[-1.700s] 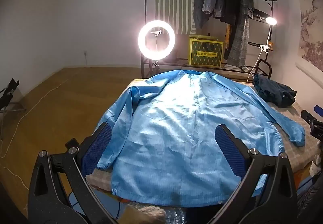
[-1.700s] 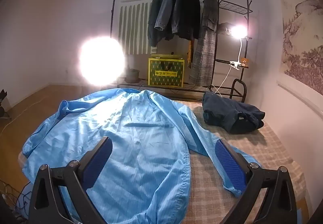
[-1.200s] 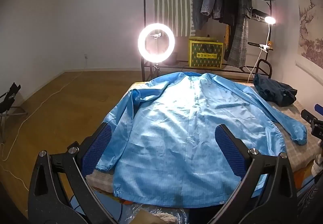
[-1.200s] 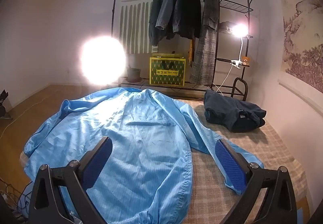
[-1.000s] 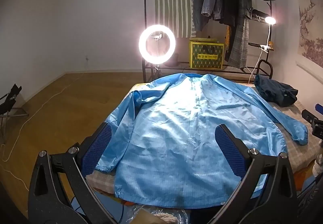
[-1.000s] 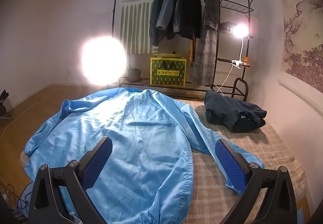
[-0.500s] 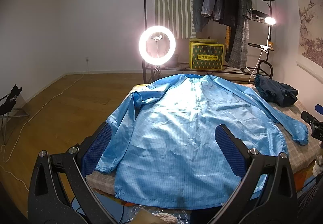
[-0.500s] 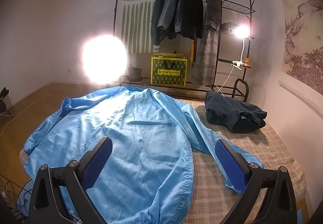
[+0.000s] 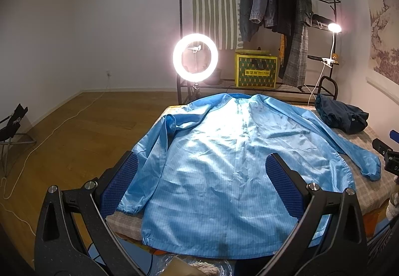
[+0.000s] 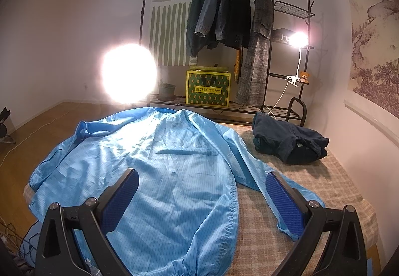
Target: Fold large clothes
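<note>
A large light-blue striped coat (image 9: 224, 164) (image 10: 162, 171) lies spread flat on a checked table (image 9: 369, 191) (image 10: 331, 183), collar at the far end and hem at the near edge. Its left sleeve (image 9: 152, 151) runs along the table's left side; its right sleeve (image 10: 269, 176) stretches out over the cloth. My left gripper (image 9: 202, 183) hovers open above the lower body of the coat, holding nothing. My right gripper (image 10: 202, 198) hangs open over the coat's right side and sleeve, also holding nothing. A tip of the right gripper (image 9: 389, 151) shows at the left wrist view's right edge.
A folded dark navy garment (image 10: 286, 139) (image 9: 341, 116) sits at the table's far right. Behind stand a ring light (image 9: 195, 58), a clothes rack (image 10: 224, 14) with hanging coats, a yellow box (image 10: 208, 88) and a clip lamp (image 10: 298, 39). Wooden floor with cables lies to the left.
Both grippers have pulled back and risen a little, so the coat sits slightly farther off in each view. The coat lies as before and both grippers stay open.
</note>
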Demonstrator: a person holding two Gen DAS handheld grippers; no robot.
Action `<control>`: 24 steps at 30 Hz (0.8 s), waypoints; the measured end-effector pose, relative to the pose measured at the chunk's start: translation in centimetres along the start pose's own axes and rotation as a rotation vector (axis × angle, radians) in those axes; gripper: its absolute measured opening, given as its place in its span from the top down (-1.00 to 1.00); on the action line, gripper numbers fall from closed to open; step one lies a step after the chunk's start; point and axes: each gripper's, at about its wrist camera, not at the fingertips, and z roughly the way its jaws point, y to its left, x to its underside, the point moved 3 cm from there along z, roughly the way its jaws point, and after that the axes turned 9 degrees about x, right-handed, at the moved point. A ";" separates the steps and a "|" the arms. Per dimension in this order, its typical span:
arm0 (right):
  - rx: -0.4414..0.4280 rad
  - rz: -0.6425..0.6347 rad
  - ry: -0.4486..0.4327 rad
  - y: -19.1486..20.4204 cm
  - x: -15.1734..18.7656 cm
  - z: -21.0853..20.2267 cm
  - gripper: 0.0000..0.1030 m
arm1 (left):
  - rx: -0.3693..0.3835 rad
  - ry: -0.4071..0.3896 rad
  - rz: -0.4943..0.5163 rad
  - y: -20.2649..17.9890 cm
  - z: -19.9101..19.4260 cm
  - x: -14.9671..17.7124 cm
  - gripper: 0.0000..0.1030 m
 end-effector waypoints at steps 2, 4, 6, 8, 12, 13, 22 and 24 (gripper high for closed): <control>0.006 0.001 -0.001 0.1 0.1 -0.1 -0.99 | -0.001 0.000 0.001 0.0 -0.1 -0.1 -1.00; 0.011 0.005 -0.001 0.0 0.0 -0.1 -0.99 | -0.002 -0.001 0.001 0.1 -0.1 -0.1 -1.00; 0.019 0.010 0.000 -0.2 -0.1 -0.2 -0.99 | 0.000 -0.001 0.000 0.1 0.0 -0.1 -1.00; 0.025 0.014 0.002 -0.4 -0.1 -0.2 -0.99 | -0.002 -0.001 0.000 0.1 -0.1 -0.3 -1.00; 0.033 0.017 0.009 -0.6 -0.1 -0.1 -0.99 | -0.001 -0.002 0.001 0.1 0.0 -0.1 -1.00; 0.034 0.016 0.010 -0.6 -0.1 -0.1 -0.99 | -0.001 -0.003 0.002 0.1 0.0 0.0 -1.00; 0.045 0.014 0.011 -0.7 -0.1 -0.1 -0.99 | -0.001 -0.004 -0.001 0.2 0.0 -0.1 -1.00; 0.045 0.015 0.011 -0.7 -0.1 -0.1 -0.99 | -0.002 -0.006 0.001 0.2 0.0 -0.1 -1.00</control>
